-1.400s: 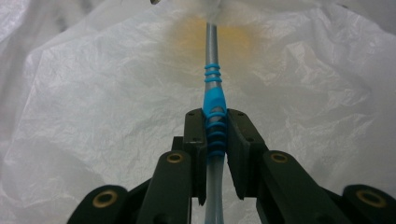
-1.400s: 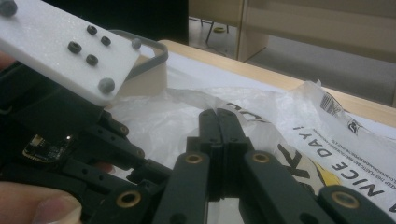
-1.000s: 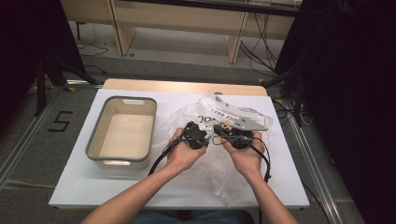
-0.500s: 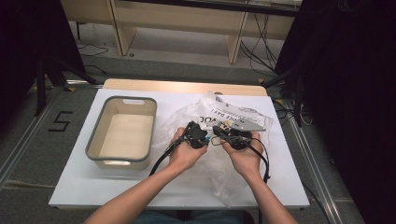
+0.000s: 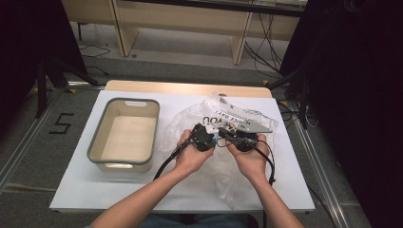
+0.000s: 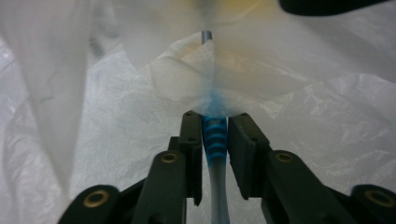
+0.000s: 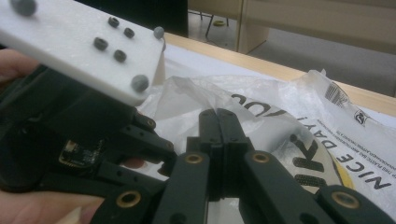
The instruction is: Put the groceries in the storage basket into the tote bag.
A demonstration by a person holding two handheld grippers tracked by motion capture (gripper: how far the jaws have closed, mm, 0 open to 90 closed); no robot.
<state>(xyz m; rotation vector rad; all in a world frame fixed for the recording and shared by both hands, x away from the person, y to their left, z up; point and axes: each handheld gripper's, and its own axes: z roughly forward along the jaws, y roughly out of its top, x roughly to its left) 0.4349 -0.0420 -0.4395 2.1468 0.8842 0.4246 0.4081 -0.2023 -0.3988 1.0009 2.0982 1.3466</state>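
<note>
- Currently bagging: left gripper [image 6: 215, 140] jaws, just eased apart, straddling blue-and-white toothbrush [image 6: 215, 140], head inside plastic bag [image 5: 223, 118] just ahead.
- Right gripper [image 7: 218, 135] pinched shut on bag edge.
- Next, likely: release brush fully, withdraw clear of film.

The plastic bag [image 5: 223, 142] is translucent white, crumpled, with black lettering, and lies on the table just right of the tray [image 5: 124, 137]. A toothbrush [image 6: 215, 144], white handle with blue ribbed grip, points into the bag, its head veiled by film.
</note>
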